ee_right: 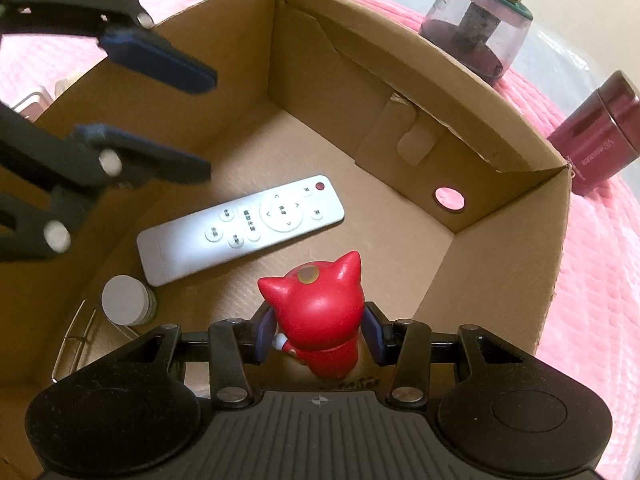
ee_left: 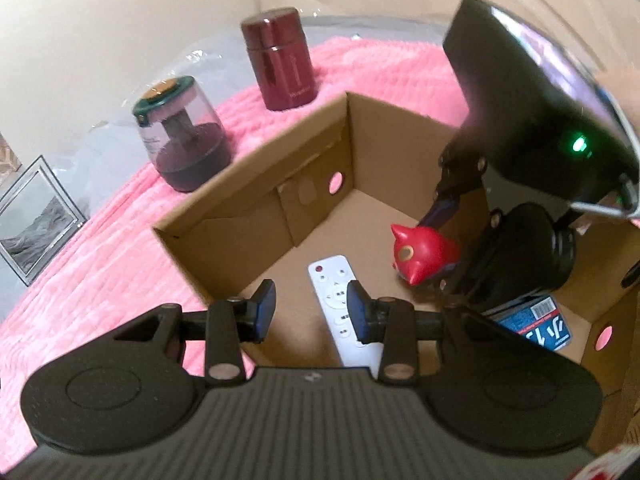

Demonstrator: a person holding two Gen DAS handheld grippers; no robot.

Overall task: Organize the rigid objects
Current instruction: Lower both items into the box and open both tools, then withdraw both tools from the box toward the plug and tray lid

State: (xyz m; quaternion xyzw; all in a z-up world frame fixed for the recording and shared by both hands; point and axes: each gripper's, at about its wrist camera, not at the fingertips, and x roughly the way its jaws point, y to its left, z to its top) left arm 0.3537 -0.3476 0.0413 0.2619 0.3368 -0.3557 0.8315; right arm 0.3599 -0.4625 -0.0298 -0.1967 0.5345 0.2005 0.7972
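An open cardboard box (ee_left: 256, 184) (ee_right: 400, 92) sits on a pink blanket. A white remote (ee_right: 240, 228) (ee_left: 330, 280) lies flat on its floor. Beside it stands a red cat-eared figure (ee_right: 320, 312) (ee_left: 424, 252), and my right gripper (ee_right: 319, 314) is shut on it, a pad pressing each side of its body. My left gripper (ee_left: 312, 308) (ee_right: 212, 122) hangs over the remote at the box's near-left wall. Its jaws stand narrowly apart with nothing between them.
On the blanket (ee_left: 100, 280) outside the box stand a maroon flask (ee_left: 280, 64) (ee_right: 596, 140) and a clear domed jar with a green lid (ee_left: 180, 136) (ee_right: 476, 24). A framed picture (ee_left: 36, 216) lies further left. Inside the box are a blue packet (ee_left: 540, 324) and a small white-lidded pot (ee_right: 124, 300).
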